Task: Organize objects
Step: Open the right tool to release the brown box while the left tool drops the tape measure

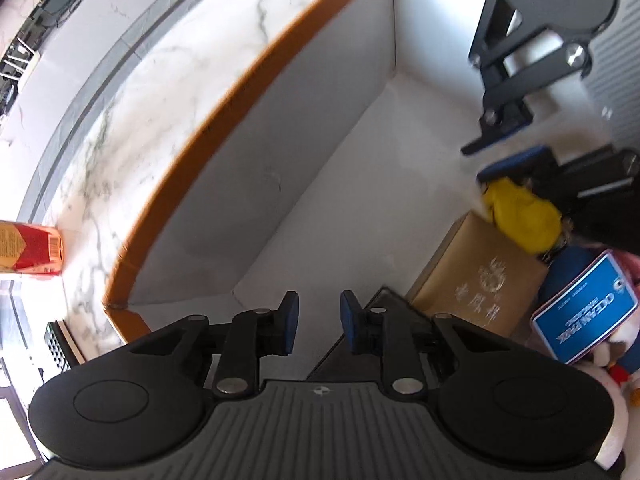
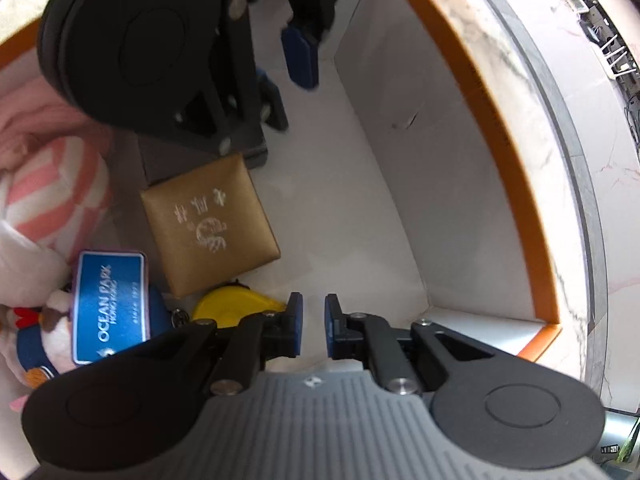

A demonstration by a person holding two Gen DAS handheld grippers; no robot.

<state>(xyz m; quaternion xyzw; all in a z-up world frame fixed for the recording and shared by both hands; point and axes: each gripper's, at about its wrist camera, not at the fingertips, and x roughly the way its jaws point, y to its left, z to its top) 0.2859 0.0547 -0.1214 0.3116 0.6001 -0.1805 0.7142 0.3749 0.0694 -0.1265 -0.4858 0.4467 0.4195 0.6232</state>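
**boxfan:** Looking down into the big white box (image 1: pixel 304 140) with the orange rim, sitting on the marble table (image 1: pixel 168 80). Both tongs point down into it. Where's the stuff relative to them?

**tidy_tom:** Everything's bunched along one side of the box. There's a pink striped cloth (image 2: pixel 60 196) and a plush toy (image 2: pixel 52 320), then a gold box (image 2: pixel 208 232) lying flat. A blue "OCEAN PARK" card (image 2: pixel 110 304) sits just beside it, and a small yellow thing (image 2: pixel 228 306) is at the gold box's near corner. The right tongs (image 2: pixel 313 326) hang right next to that yellow thing. It's on the outer side of one finger, not between them. Narrow gap between the pads, nothing in it.

**boxfan:** And the left?

**tidy_tom:** The left tongs (image 1: pixel 319 320) are the same, slightly apart and empty. They're over a dark box (image 1: pixel 360 340) that butts up against the gold one.

**boxfan:** Anything you can't make out?

**tidy_tom:** Plenty. The dark box is mostly hidden under the left tongs. The plush is cut off at the edge, and the card covers part of it. The yellow thing is half behind a finger, so I can't tell what it is. A red carton (image 1: pixel 32 248) out on the table is cropped too.
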